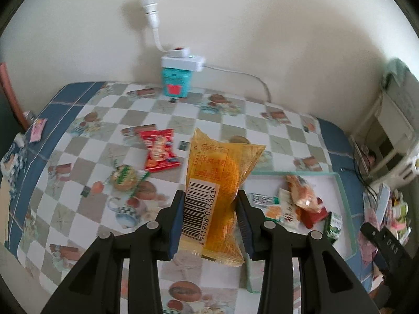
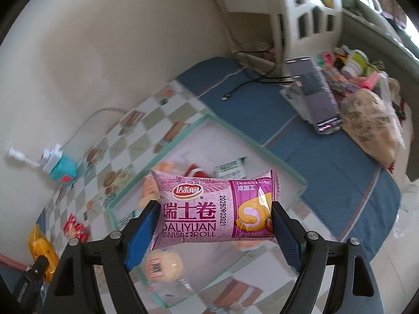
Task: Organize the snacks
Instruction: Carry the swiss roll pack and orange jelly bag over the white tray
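The left gripper (image 1: pixel 210 204) is clamped on an orange cake packet (image 1: pixel 217 183), held above the checked tablecloth (image 1: pixel 167 115) with its long axis running up and away between the jaws, barcode end nearest the camera; the right gripper (image 2: pixel 214 222) is clamped on a pink Swiss roll packet (image 2: pixel 212 209), its long axis lying crosswise from pad to pad, above the green-rimmed tray (image 2: pixel 285 161). To do this step well, I would bring each packet low over a bare patch of the tray, clear of the snacks already lying there, and release only then, one hand at a time. The red packet (image 1: pixel 159 150) and green-wrapped snack (image 1: pixel 125 178) are not yet gathered.
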Demonstrator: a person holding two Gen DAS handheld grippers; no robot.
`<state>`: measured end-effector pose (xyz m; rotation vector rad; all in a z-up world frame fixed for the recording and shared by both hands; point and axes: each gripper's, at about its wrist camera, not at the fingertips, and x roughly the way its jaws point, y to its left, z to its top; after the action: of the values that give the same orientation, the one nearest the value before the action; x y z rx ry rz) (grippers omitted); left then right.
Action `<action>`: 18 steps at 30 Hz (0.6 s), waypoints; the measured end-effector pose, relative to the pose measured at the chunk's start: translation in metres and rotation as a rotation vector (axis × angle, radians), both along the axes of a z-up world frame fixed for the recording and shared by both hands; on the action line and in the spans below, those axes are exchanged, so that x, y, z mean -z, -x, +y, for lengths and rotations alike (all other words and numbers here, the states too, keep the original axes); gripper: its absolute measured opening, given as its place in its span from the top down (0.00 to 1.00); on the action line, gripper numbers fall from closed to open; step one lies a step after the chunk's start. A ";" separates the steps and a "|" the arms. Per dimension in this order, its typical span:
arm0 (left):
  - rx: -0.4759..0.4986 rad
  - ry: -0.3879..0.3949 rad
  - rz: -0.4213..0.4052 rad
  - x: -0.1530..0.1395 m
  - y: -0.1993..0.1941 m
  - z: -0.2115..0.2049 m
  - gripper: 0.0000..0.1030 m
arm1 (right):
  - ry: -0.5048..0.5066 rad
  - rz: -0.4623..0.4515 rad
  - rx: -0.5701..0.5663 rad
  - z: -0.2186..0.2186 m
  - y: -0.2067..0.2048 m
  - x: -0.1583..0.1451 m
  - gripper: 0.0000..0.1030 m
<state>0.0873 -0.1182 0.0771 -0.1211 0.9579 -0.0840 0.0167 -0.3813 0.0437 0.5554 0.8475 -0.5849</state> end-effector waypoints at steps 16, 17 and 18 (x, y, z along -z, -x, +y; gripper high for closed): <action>0.247 -0.082 0.000 0.021 0.017 -0.110 0.61 | -0.022 0.032 0.050 -0.028 0.008 0.013 0.18; 0.254 -0.083 0.002 0.023 0.017 -0.113 0.61 | -0.023 0.034 0.046 -0.028 0.007 0.014 0.18; 0.260 -0.083 0.004 0.025 0.016 -0.114 0.61 | -0.023 0.035 0.042 -0.028 0.006 0.015 0.17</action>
<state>0.0710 -0.2327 0.0524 0.0805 0.9759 -0.2828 0.0104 -0.4092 0.0289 0.5867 0.8780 -0.6255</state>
